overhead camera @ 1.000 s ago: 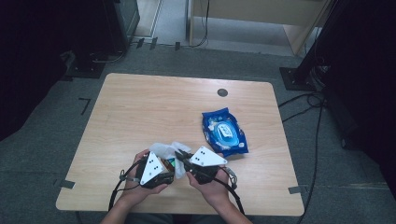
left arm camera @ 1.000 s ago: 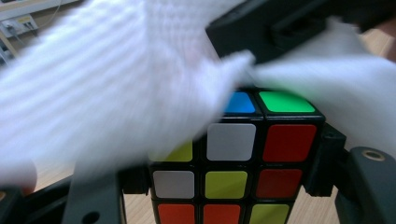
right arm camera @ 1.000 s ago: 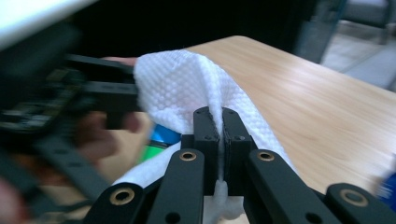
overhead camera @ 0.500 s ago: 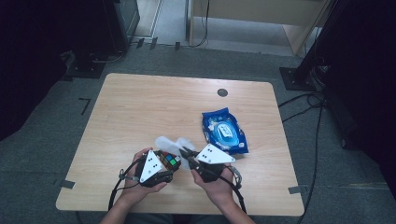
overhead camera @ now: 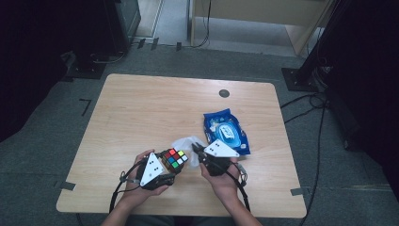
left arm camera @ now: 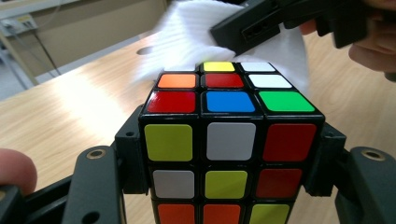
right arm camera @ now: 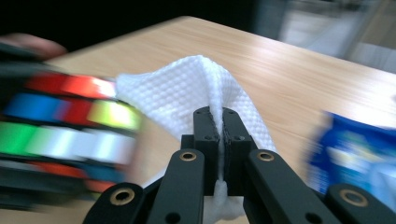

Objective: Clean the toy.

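- My left gripper (overhead camera: 165, 170) clamps the puzzle cube (left arm camera: 229, 140) between its jaws, one jaw on each side face, held over the near edge of the table (overhead camera: 141, 108).
- My right gripper (right arm camera: 220, 122) has its jaws pressed together, pinching a white wipe (right arm camera: 187, 98).
- I see the wipe hanging just beside the cube's far side.
- The blue wipes pack (overhead camera: 225, 132) lies on the table just right of my right gripper.

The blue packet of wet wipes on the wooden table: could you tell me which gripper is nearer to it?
Right. The right gripper, shut on a white wipe, sits just beside the blue packet of wet wipes; the left gripper, clamping the colourful puzzle cube, lies farther away.
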A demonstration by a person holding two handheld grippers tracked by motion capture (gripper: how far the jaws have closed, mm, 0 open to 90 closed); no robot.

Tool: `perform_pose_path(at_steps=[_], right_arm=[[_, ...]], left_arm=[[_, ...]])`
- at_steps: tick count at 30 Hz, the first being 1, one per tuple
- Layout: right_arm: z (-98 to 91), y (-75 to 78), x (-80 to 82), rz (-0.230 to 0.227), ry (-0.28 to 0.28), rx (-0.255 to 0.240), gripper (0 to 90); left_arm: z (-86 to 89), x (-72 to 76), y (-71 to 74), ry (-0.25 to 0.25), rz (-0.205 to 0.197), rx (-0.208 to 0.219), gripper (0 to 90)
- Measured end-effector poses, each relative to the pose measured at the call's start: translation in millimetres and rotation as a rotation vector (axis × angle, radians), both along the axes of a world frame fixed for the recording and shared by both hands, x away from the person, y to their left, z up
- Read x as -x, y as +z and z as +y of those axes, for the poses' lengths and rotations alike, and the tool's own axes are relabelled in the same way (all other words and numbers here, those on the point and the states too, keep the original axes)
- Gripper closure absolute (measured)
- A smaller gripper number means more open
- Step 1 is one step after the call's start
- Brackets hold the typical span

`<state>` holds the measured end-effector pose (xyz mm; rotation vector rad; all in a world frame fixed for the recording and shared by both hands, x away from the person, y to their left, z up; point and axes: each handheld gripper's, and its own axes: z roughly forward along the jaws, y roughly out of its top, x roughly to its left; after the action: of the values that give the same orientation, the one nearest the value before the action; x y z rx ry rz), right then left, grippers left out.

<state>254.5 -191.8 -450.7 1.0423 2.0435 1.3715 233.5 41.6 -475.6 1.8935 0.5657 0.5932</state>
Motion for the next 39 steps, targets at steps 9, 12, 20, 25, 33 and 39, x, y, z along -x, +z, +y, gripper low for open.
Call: perform_pose_path(at_steps=[9, 12, 20, 25, 33, 39], right_arm=[[-42.7, -3.8, -19.9, -0.011, -0.198, -0.002, 87.4], [-46.3, -13.2, -26.6, 0.018, -0.199, -0.017, 71.8], [-53.4, -16.3, -31.1, 0.030, -0.238, -0.085, 50.9], [-51.2, -16.0, -29.9, 0.025, -0.230, -0.085, 44.5], [-47.4, -14.4, -28.1, 0.010, -0.236, -0.075, 33.8], [-44.2, -14.5, -26.4, 0.020, -0.227, -0.066, 31.8]], left_arm=[[17.6, -10.1, -1.3, 0.080, 0.018, 0.022, 34.1], [20.6, -12.8, -3.3, 0.108, 0.024, 0.021, 34.1], [25.3, -15.6, -3.7, 0.129, 0.025, 0.021, 34.1], [27.2, -18.9, -5.3, 0.154, 0.035, 0.026, 34.1], [33.6, -40.6, -17.8, 0.289, 0.073, 0.047, 34.0], [41.6, -60.2, -26.6, 0.420, 0.108, 0.063, 34.0]])
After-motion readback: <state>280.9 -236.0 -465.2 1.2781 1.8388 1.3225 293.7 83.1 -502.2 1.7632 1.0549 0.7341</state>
